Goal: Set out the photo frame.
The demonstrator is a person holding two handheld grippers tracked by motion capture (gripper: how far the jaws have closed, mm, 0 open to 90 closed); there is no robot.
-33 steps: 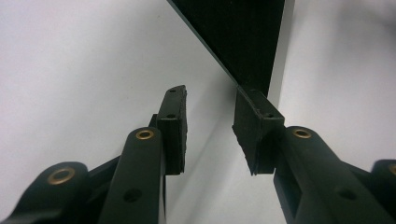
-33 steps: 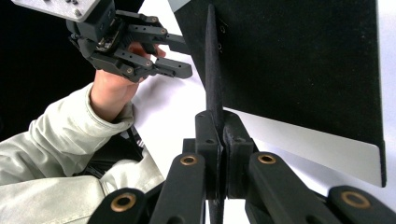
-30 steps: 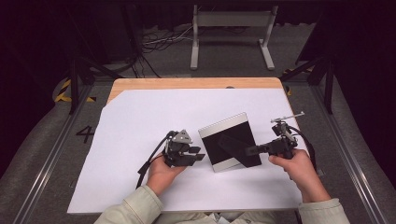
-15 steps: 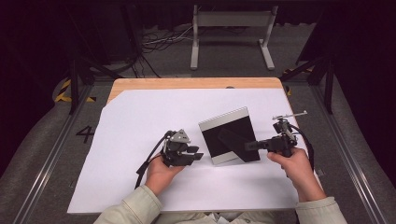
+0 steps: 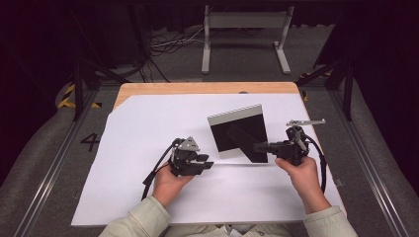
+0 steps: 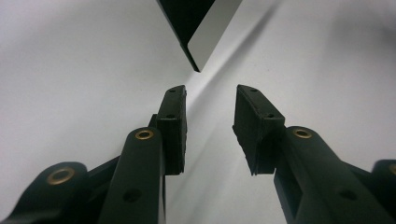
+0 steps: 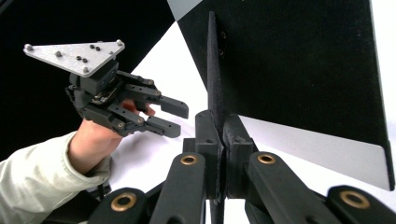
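A picture frame (image 5: pixel 232 129) with a black back and a silver rim stands tilted on the white sheet (image 5: pixel 148 123), its back toward me. My right gripper (image 5: pixel 259 146) is shut on the frame's black stand leg (image 7: pixel 213 70), which runs up between the jaws of the right gripper (image 7: pixel 216 126). The frame's back (image 7: pixel 299 65) fills the space behind it. My left gripper (image 5: pixel 206 164) rests low on the sheet to the left of the frame, open and holding nothing. In the left gripper view, the frame's lower corner (image 6: pixel 196 28) lies just beyond the left gripper (image 6: pixel 210 100).
The white sheet covers a wooden table (image 5: pixel 197 88) whose far edge shows. A grey metal stand (image 5: pixel 244 29) and cables (image 5: pixel 168 44) lie on the floor behind. Rails (image 5: pixel 375 168) run along both sides.
The frame's top edge has risen in the picture and the frame stands more upright, with the right gripper on its stand leg. The left gripper has stayed in place.
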